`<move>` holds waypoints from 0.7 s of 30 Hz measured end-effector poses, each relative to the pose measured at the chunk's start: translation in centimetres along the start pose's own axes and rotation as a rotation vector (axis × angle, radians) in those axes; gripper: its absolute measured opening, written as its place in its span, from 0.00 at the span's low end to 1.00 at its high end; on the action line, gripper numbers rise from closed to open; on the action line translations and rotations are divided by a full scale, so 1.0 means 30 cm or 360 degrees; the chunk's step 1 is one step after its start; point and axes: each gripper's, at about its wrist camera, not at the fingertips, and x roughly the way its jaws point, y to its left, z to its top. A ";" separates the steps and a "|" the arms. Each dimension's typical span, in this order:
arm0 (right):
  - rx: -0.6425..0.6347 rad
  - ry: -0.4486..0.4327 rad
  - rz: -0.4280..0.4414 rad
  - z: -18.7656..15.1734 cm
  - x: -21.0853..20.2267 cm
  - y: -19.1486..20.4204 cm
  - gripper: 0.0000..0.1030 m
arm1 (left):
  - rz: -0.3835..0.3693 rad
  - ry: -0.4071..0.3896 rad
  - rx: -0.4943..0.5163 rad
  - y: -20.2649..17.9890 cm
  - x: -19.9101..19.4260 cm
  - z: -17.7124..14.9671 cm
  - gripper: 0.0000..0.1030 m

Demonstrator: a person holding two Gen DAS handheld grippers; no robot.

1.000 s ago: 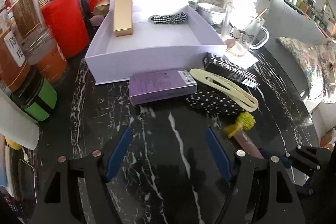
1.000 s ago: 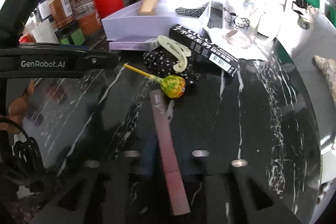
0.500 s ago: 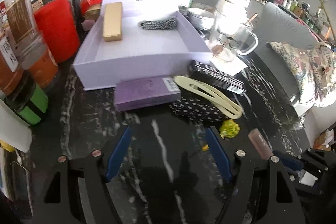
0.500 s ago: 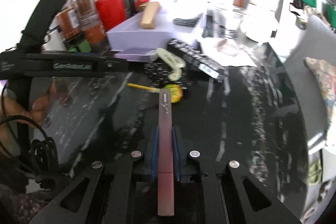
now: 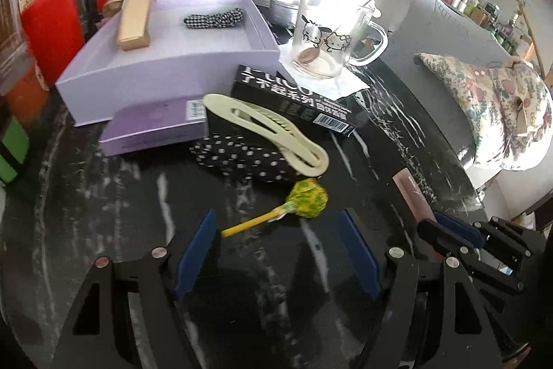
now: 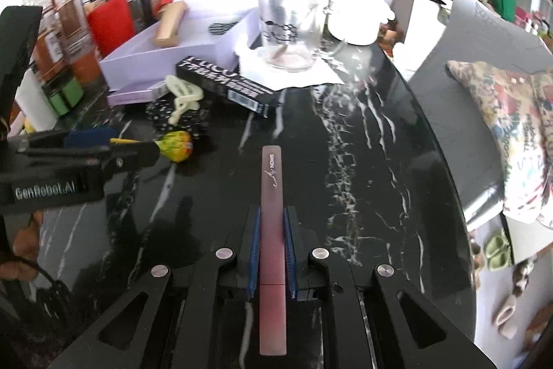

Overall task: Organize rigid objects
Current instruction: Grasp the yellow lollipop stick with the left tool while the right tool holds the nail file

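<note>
Two tools are seen: right tool (image 6: 272,251) is clenched on a slim maroon bar (image 6: 272,196) above the bench (image 6: 363,161), w/ left tool (image 5: 276,251) spread wide, lollipop (image 5: 304,199) at its 12 o'clock.

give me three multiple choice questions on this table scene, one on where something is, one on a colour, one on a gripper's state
1. Where is the gold rectangular box?
A. inside the open lilac tray-like box
B. on the black carton
C. in the glass mug

2. What colour is the wrapped lollipop's stick?
A. red
B. yellow
C. white

3. What is the right gripper doing?
A. open over the table
B. shut on nothing
C. shut on the slim maroon bar

Answers:
1 A, the gold box lies on the lilac box's floor beside a checked hair tie.
2 B, a yellow stick runs out from the green-yellow head.
3 C, both blue fingers press the bar's sides.
</note>
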 end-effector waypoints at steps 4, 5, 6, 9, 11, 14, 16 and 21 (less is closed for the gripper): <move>0.0026 -0.0009 -0.0010 0.009 0.011 -0.018 0.13 | 0.0014 0.0008 -0.0036 -0.003 0.031 0.017 0.71; 0.0028 -0.0014 -0.0012 0.012 0.011 -0.020 0.13 | 0.0033 0.0011 -0.0047 -0.003 0.040 0.020 0.71; 0.0032 -0.0017 -0.0008 0.014 0.010 -0.024 0.13 | 0.0049 0.0015 -0.0053 -0.003 0.048 0.020 0.71; 0.0039 -0.0021 -0.0002 0.020 0.011 -0.030 0.13 | 0.0114 0.0037 -0.0045 -0.007 0.072 0.028 0.71; 0.0045 -0.0016 -0.0007 0.022 0.014 -0.034 0.13 | 0.0169 0.0039 -0.0037 -0.011 0.081 0.036 0.71; 0.0063 -0.0008 -0.0013 0.021 0.016 -0.040 0.13 | 0.0185 0.0041 -0.0014 -0.018 0.088 0.041 0.71; 0.0074 -0.0010 -0.0012 0.020 0.015 -0.042 0.13 | 0.0211 0.0038 0.0006 -0.024 0.090 0.036 0.71; 0.0072 -0.0003 -0.0008 0.017 0.019 -0.035 0.13 | 0.0221 0.0030 0.0040 -0.029 0.078 0.013 0.71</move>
